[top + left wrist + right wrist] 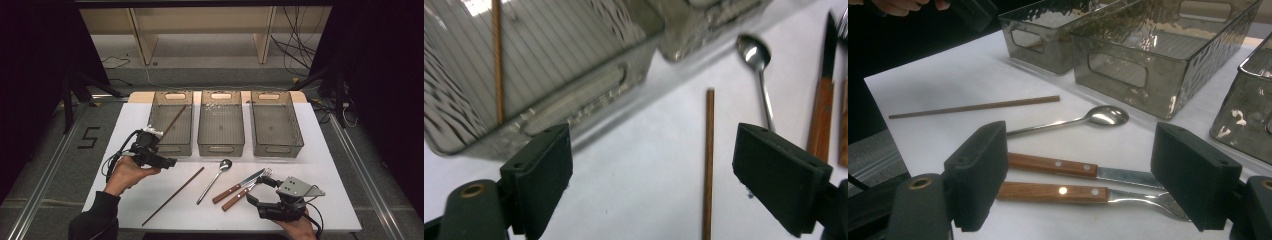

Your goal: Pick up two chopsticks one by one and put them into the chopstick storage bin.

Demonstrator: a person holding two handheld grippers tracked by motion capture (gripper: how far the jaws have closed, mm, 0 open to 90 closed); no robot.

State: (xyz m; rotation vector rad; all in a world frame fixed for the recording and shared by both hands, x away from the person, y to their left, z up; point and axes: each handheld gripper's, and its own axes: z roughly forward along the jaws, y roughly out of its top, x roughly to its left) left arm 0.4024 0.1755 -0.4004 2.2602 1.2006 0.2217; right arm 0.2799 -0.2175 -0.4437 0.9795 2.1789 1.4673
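A brown chopstick (pixel 173 196) lies loose on the white bench (pixel 125 120), slanting from the near left up toward the far right, its far tip just left of the spoon (pixel 215 179). In the left gripper view the same chopstick (pixel 709 160) runs up the picture between the two black jaws, nearer the right one and touched by neither. The left hand-held gripper (pixel 169 162) hangs above the bench just left of the chopstick's far end and close to the near wall of the left bin (pixel 170 148); its jaws are spread wide with nothing between them. A second chopstick (pixel 172 122) lies inside that left bin.

To the right of the spoon lie a wooden-handled knife (pixel 238 185) and a wooden-handled fork (pixel 246 191), side by side. The right hand-held gripper (pixel 259 191) sits at the near right, jaws spread, astride the knife and fork handles in its own view without pressing on them.

Along the far side stand the middle bin (pixel 220 148) and the right bin (pixel 277 148).
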